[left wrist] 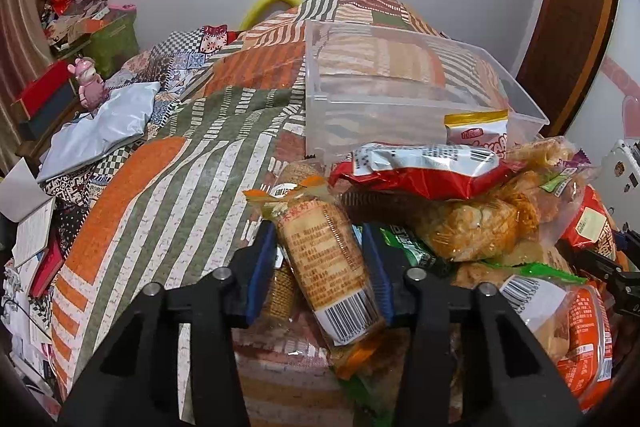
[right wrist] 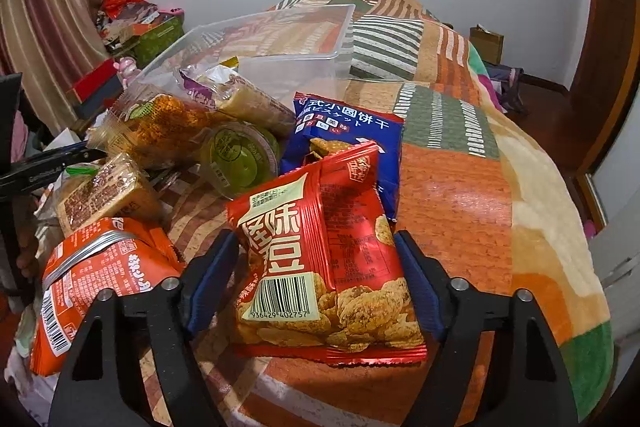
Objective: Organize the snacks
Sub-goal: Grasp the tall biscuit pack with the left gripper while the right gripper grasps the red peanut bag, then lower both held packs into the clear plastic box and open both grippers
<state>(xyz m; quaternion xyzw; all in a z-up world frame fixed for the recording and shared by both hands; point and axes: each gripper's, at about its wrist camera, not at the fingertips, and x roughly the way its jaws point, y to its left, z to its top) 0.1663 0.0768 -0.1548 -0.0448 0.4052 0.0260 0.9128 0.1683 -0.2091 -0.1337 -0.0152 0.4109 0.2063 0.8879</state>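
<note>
A pile of snack packets lies on a patchwork quilt, in front of a clear plastic bin point(left wrist: 420, 87) that also shows in the right wrist view point(right wrist: 280, 39). My left gripper point(left wrist: 320, 251) is shut on a long orange biscuit roll point(left wrist: 324, 259) with a barcode at its near end. My right gripper point(right wrist: 316, 259) has its blue pads at both sides of a red bean-snack bag point(right wrist: 320, 267) and looks closed on it. Behind that bag lie a blue cracker bag point(right wrist: 352, 131) and a green cup point(right wrist: 240, 155).
A red-and-silver bag point(left wrist: 420, 171) tops the pile beside clear bags of fried snacks point(left wrist: 480, 219). Orange packets point(right wrist: 100, 279) lie at the near left. The quilt point(left wrist: 160, 179) stretches away to the left. Boxes and a pink figurine point(left wrist: 90, 83) crowd the bedside.
</note>
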